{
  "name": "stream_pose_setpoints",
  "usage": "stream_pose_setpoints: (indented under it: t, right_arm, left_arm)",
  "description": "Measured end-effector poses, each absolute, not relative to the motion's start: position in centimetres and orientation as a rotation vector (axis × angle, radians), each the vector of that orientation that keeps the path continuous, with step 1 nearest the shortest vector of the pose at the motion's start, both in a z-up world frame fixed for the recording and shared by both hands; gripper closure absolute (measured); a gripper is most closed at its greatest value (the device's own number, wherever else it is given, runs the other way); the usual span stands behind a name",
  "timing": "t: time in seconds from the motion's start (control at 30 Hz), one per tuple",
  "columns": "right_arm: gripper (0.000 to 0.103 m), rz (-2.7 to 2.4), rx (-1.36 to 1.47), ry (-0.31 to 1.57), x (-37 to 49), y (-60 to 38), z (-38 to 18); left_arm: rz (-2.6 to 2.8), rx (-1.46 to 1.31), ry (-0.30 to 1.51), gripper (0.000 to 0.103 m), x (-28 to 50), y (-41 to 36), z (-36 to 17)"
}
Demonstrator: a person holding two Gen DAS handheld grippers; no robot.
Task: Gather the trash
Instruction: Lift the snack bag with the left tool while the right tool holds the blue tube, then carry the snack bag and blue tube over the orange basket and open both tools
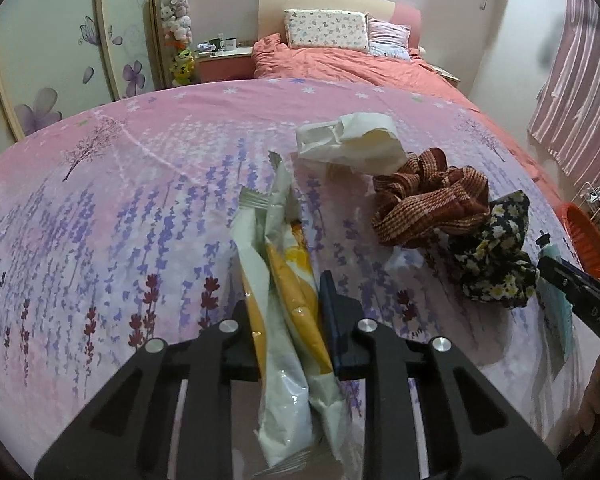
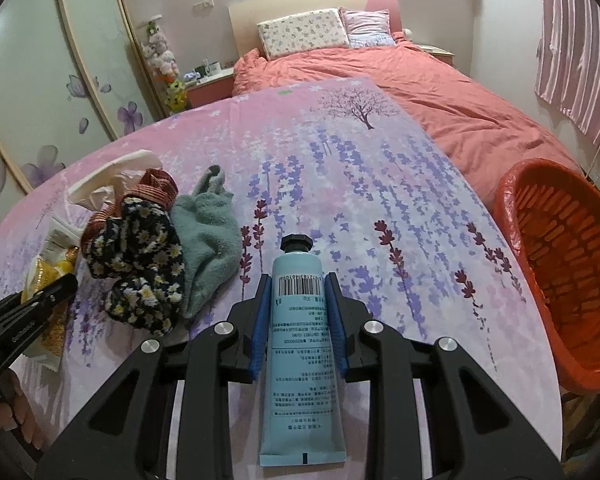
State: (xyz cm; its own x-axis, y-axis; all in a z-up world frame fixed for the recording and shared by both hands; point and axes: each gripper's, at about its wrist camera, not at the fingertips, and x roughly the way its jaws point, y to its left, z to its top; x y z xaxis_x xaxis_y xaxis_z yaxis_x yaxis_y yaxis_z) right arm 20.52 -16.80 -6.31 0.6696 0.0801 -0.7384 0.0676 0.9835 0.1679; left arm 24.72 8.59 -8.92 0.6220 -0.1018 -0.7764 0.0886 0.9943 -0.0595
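At the bottom centre of the left wrist view, the left hand-held gripper (image 1: pixel 290 312) is closed tight on a crumpled white and yellow snack wrapper (image 1: pixel 288 280), which runs up between the pads from the lower edge of the frame toward the middle. Above and right of it on the lavender-print bedspread (image 1: pixel 140 208) lies a white crumpled paper bag (image 1: pixel 348 144). Just below and right of that bag sits a brown striped scrunchie (image 1: pixel 428 200), and against its lower right side a black floral scrunchie (image 1: pixel 496 252).

At the bottom centre of the right wrist view, the right hand-held gripper (image 2: pixel 299 312) is narrowed onto a light blue tube (image 2: pixel 300 360) with a black cap, its blue pads pressing both sides; the cap points toward the upper part of the frame and the crimped end toward the lower edge. In the left wrist view the same tube (image 1: pixel 556 312) shows at the right edge, clamped in that gripper.

At the right edge of the right wrist view stands an orange basket (image 2: pixel 560 280), beside the bedspread and well apart from the tube. Left of centre, a teal towel cloth (image 2: pixel 210 240) lies touching the floral scrunchie. At the lower left edge, the left gripper's black finger rests over the yellow wrapper.
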Motion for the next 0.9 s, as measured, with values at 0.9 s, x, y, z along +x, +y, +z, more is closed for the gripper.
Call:
stream_pose_setpoints:
  t: [0.9]
  right_arm:
    - [0.076,-0.077,0.25,0.553,13.1,-25.7,3.2]
  left_arm:
    - [-0.434,-0.009,0.655,0.08,19.3,-3.2,3.5]
